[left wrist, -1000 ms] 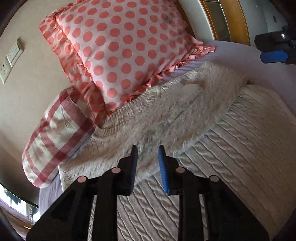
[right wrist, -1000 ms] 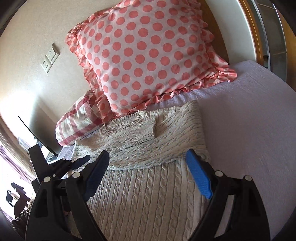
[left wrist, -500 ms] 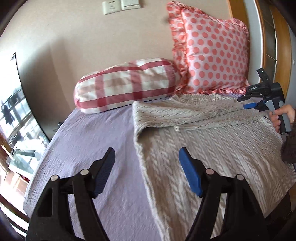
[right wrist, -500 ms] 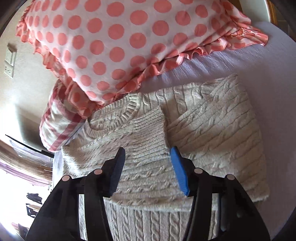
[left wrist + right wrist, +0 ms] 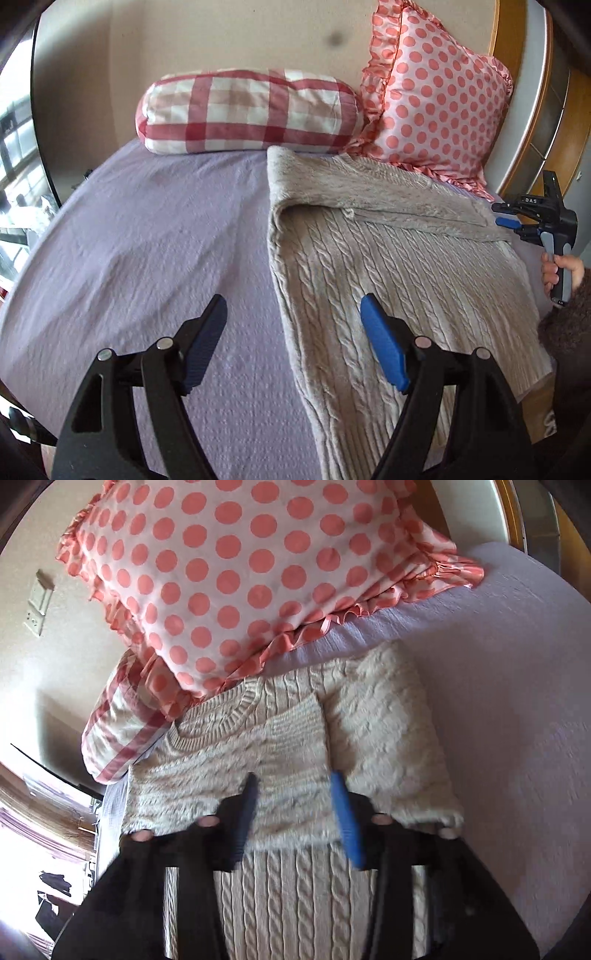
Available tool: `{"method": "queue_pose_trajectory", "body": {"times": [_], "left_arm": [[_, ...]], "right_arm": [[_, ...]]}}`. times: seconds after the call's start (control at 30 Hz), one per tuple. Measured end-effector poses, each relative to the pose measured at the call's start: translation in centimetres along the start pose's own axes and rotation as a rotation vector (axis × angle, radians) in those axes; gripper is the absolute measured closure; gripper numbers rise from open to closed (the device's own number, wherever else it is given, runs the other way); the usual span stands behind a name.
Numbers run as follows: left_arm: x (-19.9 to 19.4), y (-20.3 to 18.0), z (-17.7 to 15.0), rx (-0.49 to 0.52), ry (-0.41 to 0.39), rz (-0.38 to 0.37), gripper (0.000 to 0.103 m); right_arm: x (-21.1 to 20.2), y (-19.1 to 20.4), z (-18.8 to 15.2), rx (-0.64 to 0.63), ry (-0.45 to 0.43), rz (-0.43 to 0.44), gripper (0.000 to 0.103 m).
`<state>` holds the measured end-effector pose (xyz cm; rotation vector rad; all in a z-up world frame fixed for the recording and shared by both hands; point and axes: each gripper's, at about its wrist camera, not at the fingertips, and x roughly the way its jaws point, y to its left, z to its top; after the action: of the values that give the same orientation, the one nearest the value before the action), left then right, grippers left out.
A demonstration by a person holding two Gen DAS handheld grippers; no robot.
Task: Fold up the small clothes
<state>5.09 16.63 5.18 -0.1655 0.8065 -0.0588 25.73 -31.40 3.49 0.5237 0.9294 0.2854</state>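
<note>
On the left we see the bed (image 5: 147,229) under a lilac sheet, and our left gripper (image 5: 293,343) hangs over it with its jaws spread wide and nothing between them, one finger above the bare sheet and the other above the sweater (image 5: 388,266). The sweater lies flat on the right half of the bed, its cable knit facing up, with its sleeves folded across the chest near the neckline. Behind it a red checked pillow (image 5: 251,110) leans on the wall, and just right of that stands a pink spotted cushion (image 5: 436,99), its frill touching the sweater's collar. At the far right our right gripper (image 5: 513,218) sits at the sweater's edge, held in a hand (image 5: 561,269). From its own camera the right gripper (image 5: 295,812) is blurred, its jaws partly open over a folded sleeve (image 5: 280,738), and we cannot tell if they touch it
</note>
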Motion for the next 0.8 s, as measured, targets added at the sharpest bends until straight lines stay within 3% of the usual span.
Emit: {"method": "queue_pose_trajectory", "body": {"times": [0.1, 0.33, 0.43, 0.53, 0.7, 0.77, 0.8], "left_arm": [[0.3, 0.6, -1.2, -0.031, 0.040, -0.073, 0.029], [1.2, 0.0, -3.7, -0.062, 0.111, -0.182, 0.029], [1.3, -0.7, -4.8, -0.067, 0.130, -0.217, 0.029], [0.8, -1.7, -5.9, -0.052, 0.129, -0.231, 0.031], [-0.5, -2.7, -7.7, -0.050, 0.119, -0.217, 0.049], [-0.8, -2.5, -8.1, -0.078, 0.121, -0.209, 0.064], [-0.8, -2.4, -8.2, -0.093, 0.127, -0.206, 0.070]], "right_arm": [[-4.1, -1.0, -3.3, -0.048, -0.049, -0.006, 0.025], [-7.9, -5.8, -10.9, 0.033, 0.023, -0.031, 0.035], [-8.8, -6.6, -13.5, 0.051, 0.019, 0.022, 0.041], [-9.4, -6.2, -15.8, 0.041, 0.062, 0.133, 0.052], [-10.6, -5.0, -19.4, 0.002, 0.107, 0.265, 0.070], [-10.9, -4.7, -20.4, -0.002, 0.109, 0.298, 0.076], [-11.1, -4.7, -20.7, -0.009, 0.100, 0.304, 0.085]]}}
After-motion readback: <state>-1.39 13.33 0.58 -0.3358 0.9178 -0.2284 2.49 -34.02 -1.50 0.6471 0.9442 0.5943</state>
